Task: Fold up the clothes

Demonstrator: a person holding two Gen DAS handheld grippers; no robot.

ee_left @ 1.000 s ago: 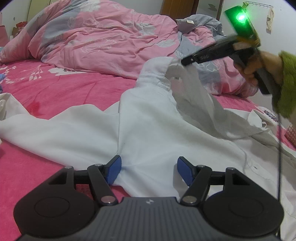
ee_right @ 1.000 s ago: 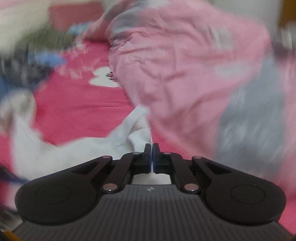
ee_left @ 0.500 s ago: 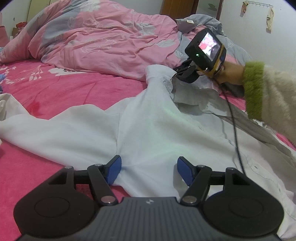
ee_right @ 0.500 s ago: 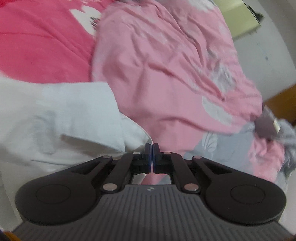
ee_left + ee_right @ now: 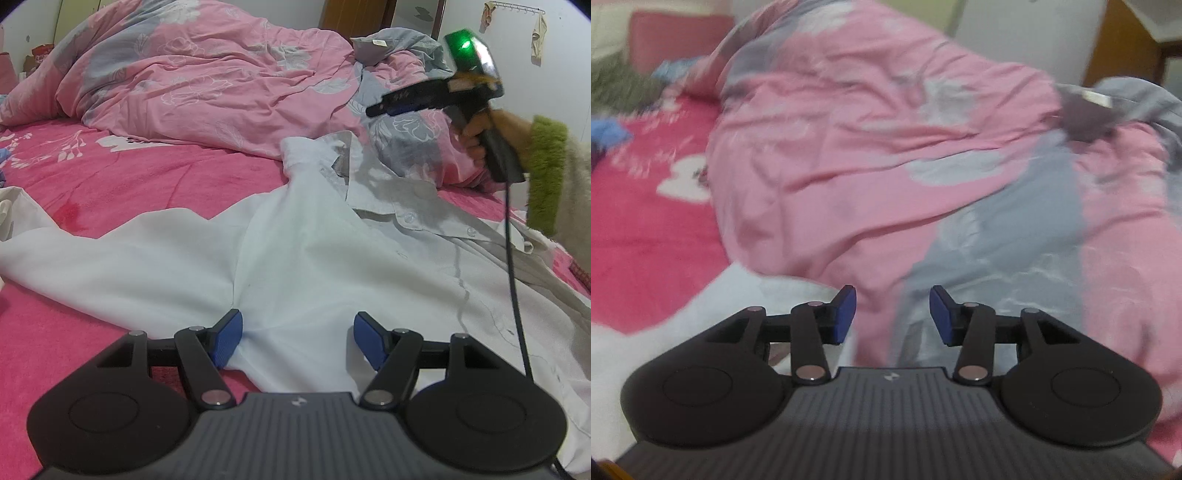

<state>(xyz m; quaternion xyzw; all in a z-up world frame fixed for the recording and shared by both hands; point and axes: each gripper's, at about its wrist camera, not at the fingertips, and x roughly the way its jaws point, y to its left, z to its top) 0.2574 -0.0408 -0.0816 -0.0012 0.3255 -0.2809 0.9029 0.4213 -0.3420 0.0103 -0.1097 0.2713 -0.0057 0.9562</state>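
A white button shirt (image 5: 303, 258) lies spread on the pink bedsheet (image 5: 110, 184), its collar (image 5: 295, 155) at the far end against the quilt. My left gripper (image 5: 297, 339) is open at the shirt's near hem, and the cloth lies loose between its blue pads. My right gripper (image 5: 380, 107) hovers above the collar at the upper right, clear of the shirt. In the right wrist view the right gripper (image 5: 892, 314) has its jaws opening with nothing between them. A fold of the shirt (image 5: 738, 295) shows below and to the left of it.
A rumpled pink and grey quilt (image 5: 207, 81) is heaped behind the shirt. A person's hand with a green cuff (image 5: 546, 173) holds the right gripper, whose black cable (image 5: 515, 295) hangs over the shirt's right side. Other clothes (image 5: 609, 133) lie at the far left.
The right gripper let go of the shirt's collar, rose away from it and its jaws parted. The collar now rests on the bed. The left gripper has stayed still.
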